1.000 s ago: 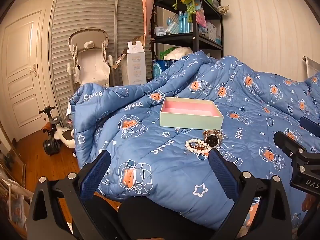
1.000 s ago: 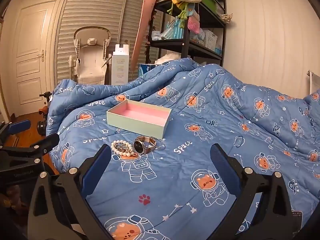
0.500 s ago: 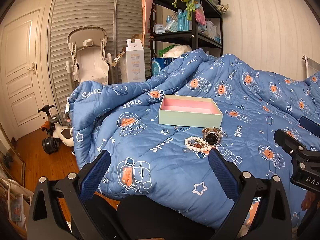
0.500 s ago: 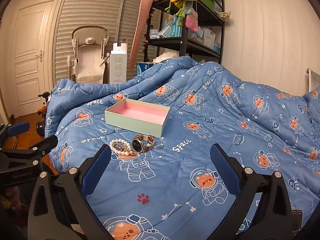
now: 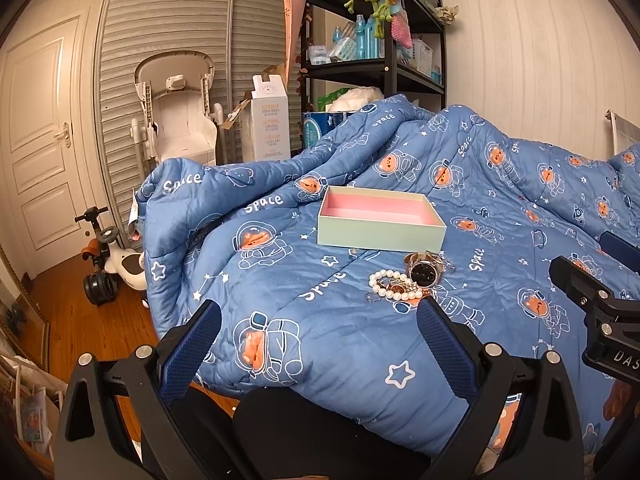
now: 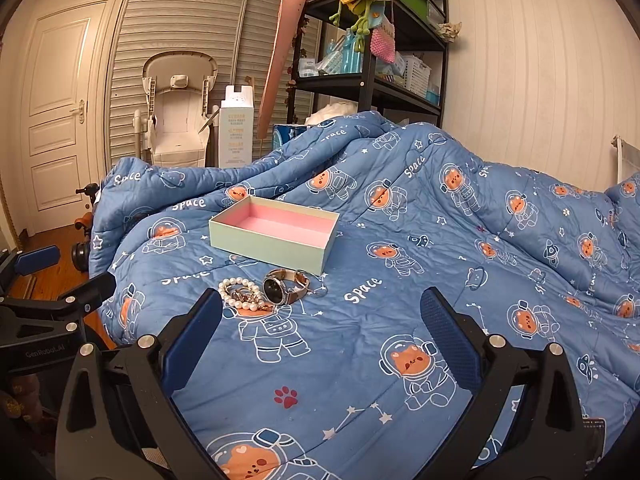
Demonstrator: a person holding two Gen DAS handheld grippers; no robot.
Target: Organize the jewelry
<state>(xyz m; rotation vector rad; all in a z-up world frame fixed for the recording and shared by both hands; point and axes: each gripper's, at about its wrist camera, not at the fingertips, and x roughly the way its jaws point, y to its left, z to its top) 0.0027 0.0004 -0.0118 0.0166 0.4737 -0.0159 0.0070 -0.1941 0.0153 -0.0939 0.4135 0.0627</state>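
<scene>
right gripper [image 6: 320, 320] held wide open over blue quilt [image 6: 400, 300], nothing between its fingers. beyond, open mint box [image 6: 276, 236] with pink lining; just in front, pearl bracelet [image 6: 240, 294] touching watch [image 6: 280, 288]. left gripper [image 6: 64, 276] at left edge.

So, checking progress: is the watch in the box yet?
No, the watch lies on the quilt in front of the empty box.

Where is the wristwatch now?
The wristwatch lies on the blue quilt, just in front of the open box, touching the pearl bracelet at its left.
</scene>
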